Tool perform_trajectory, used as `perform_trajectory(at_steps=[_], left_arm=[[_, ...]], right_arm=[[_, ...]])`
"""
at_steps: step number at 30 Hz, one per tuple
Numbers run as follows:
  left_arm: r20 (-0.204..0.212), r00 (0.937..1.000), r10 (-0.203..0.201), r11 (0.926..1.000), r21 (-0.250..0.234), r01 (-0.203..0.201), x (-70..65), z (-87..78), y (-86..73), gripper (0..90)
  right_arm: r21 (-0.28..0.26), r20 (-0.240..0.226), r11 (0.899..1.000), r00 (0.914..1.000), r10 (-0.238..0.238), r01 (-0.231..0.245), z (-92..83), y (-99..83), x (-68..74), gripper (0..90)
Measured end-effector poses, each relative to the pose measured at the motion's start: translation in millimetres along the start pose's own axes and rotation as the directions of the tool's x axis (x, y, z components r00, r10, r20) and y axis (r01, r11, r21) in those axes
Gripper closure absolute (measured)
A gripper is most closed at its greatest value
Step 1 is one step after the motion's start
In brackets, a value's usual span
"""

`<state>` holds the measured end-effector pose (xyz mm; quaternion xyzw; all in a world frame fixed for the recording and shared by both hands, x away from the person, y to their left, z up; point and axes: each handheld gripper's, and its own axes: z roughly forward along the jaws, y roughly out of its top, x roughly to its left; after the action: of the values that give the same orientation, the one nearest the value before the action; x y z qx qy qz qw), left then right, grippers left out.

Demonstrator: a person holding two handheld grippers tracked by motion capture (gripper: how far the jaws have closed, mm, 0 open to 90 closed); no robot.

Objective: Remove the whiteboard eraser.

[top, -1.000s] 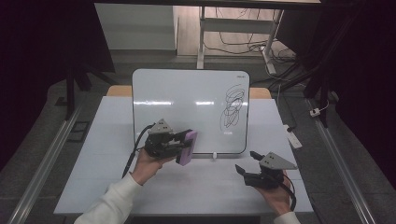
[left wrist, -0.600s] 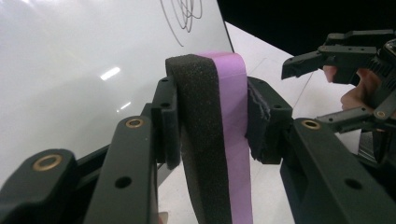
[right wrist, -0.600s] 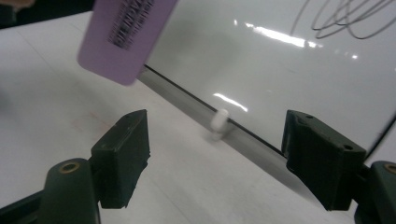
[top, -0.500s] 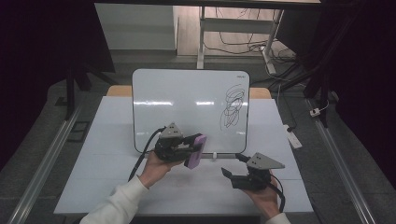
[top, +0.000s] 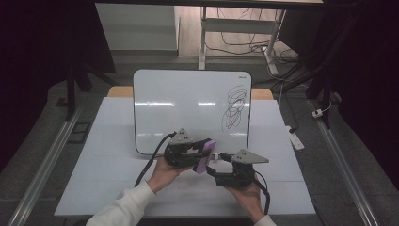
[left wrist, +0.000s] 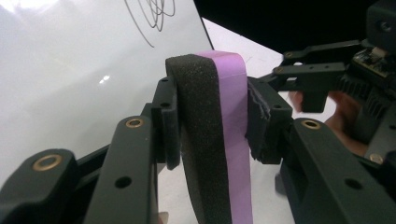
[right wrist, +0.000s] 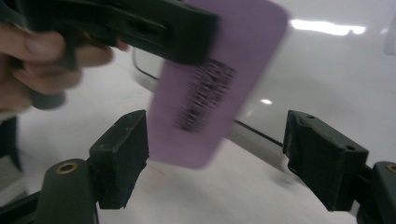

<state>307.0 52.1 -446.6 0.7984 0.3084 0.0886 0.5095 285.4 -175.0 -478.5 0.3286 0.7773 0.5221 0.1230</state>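
Note:
A purple whiteboard eraser (top: 206,156) with a black foam face (left wrist: 201,121) is clamped upright between the pads of my left gripper (top: 201,155), which is shut on it. It hangs just off the lower edge of the white whiteboard (top: 188,108), which bears a black scribble (top: 234,106) at its right. My right gripper (top: 217,164) stands open close to the right of the eraser. In the right gripper view the eraser's purple back (right wrist: 215,84) sits ahead of the wide-apart pads (right wrist: 122,154), untouched by them.
The whiteboard leans at the back of the white table (top: 108,155). A small white device (top: 295,137) lies at the table's right edge. Metal rails (top: 47,160) run along both sides. Each gripper trails a black cable (top: 149,165).
The left hand has carried the eraser rightward and toward the table's front. The right hand has slid left, so the two grippers now stand close together.

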Motion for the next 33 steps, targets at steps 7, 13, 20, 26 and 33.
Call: perform_trajectory(at_steps=[7, 13, 20, 26, 33], left_arm=[[0.005, 0.9999, 0.013, 0.9997, -0.021, -0.013, -5.8, 0.5, -1.1, 59.6], [-0.004, 0.9997, 0.024, 0.9992, -0.032, -0.025, -11.0, 0.1, -2.8, 60.1], [0.02, 0.9997, -0.012, 0.9997, -0.021, 0.013, -6.5, -0.3, -5.6, 57.3], [0.019, 0.9998, -0.012, 0.999, -0.043, 0.013, 3.2, -27.1, -8.2, 32.3], [-0.039, 0.9992, -0.012, 0.9999, -0.003, 0.012, 17.6, -57.5, -25.2, 27.5]], right_arm=[[-0.009, 0.008, 1.0, 0.9998, 0.019, -0.019, 10.5, 2.2, 7.8, 24.8], [-0.03, 0.042, 0.999, 0.9983, 0.04, -0.039, 9.3, 4.6, 11.2, 34.0], [-0.015, 0.064, 1.0, 0.9979, -0.002, 0.003, 6.5, 4.7, 10.0, 37.9], [-0.024, 0.083, 0.999, 0.9957, -0.042, 0.044, -0.5, 7.0, 7.4, 38.6], [-0.042, 0.105, 0.998, 0.9933, -0.049, 0.054, -9.7, 8.1, -3.8, 38.9]])
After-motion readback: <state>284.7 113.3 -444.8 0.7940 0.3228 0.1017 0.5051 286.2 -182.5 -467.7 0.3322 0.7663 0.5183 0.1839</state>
